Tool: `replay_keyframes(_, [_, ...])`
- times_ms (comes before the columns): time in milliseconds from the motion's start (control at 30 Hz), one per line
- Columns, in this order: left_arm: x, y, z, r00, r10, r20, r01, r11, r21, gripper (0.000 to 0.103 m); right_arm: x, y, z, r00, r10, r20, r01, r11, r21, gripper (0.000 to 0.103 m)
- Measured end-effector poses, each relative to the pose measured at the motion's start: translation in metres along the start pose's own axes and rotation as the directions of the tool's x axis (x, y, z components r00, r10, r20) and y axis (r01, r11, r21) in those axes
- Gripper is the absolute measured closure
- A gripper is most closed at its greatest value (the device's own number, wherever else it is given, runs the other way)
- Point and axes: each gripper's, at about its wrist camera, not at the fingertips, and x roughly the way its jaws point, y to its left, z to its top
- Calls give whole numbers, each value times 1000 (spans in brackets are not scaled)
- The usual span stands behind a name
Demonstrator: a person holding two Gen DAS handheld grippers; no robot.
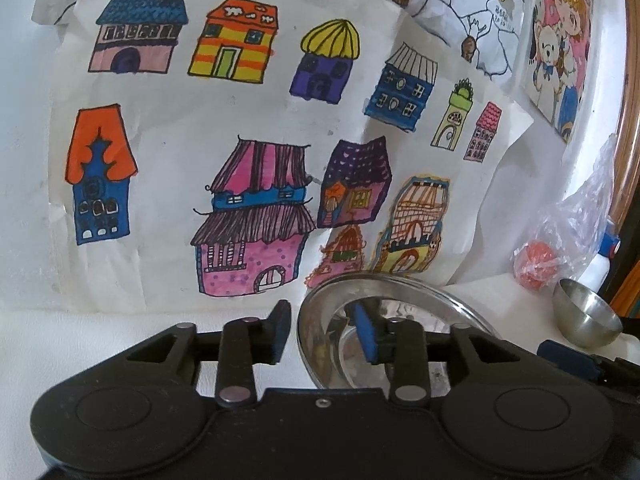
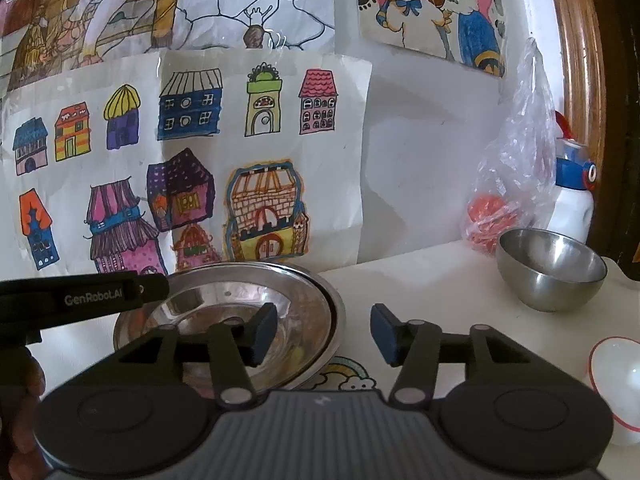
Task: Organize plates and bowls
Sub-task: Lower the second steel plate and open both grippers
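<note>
A shallow steel plate [image 2: 224, 292] rests on the white table [image 2: 420, 280] in front of the drawings. My left gripper [image 1: 324, 334] is open at the plate's [image 1: 416, 312] left rim, one pad outside the rim and the other over the dish, neither pressing. My right gripper [image 2: 324, 332] is open at the plate's right rim, which passes between its pads untouched. A small steel bowl [image 2: 552, 268] sits upright at the right, also seen in the left wrist view as the steel bowl [image 1: 588, 320]. A white bowl with a red rim [image 2: 616, 376] lies at the far right edge.
Children's drawings of houses [image 1: 248, 208] cover the wall right behind the table. A clear plastic bag with orange things [image 2: 516, 160] and a white bottle with a blue cap [image 2: 572, 200] stand behind the steel bowl. A rainbow sticker [image 2: 348, 376] marks the table by the plate.
</note>
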Motion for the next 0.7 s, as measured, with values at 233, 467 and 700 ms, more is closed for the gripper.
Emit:
replay_keyframes(233, [-5, -3, 2, 1000, 8, 29, -9, 1000, 17, 48, -11, -7, 2, 999, -5, 36, 4, 999, 33, 22])
replay_keyframes(467, [-35, -8, 10, 997, -25, 69, 23, 999, 24, 27, -61, -22, 13, 992, -30, 124, 20, 996, 85, 3])
replay_keyframes(700, [-77, -21, 16, 990, -85, 110, 81, 996, 46, 4, -126, -51, 13, 981, -79, 178, 57, 991, 122, 0])
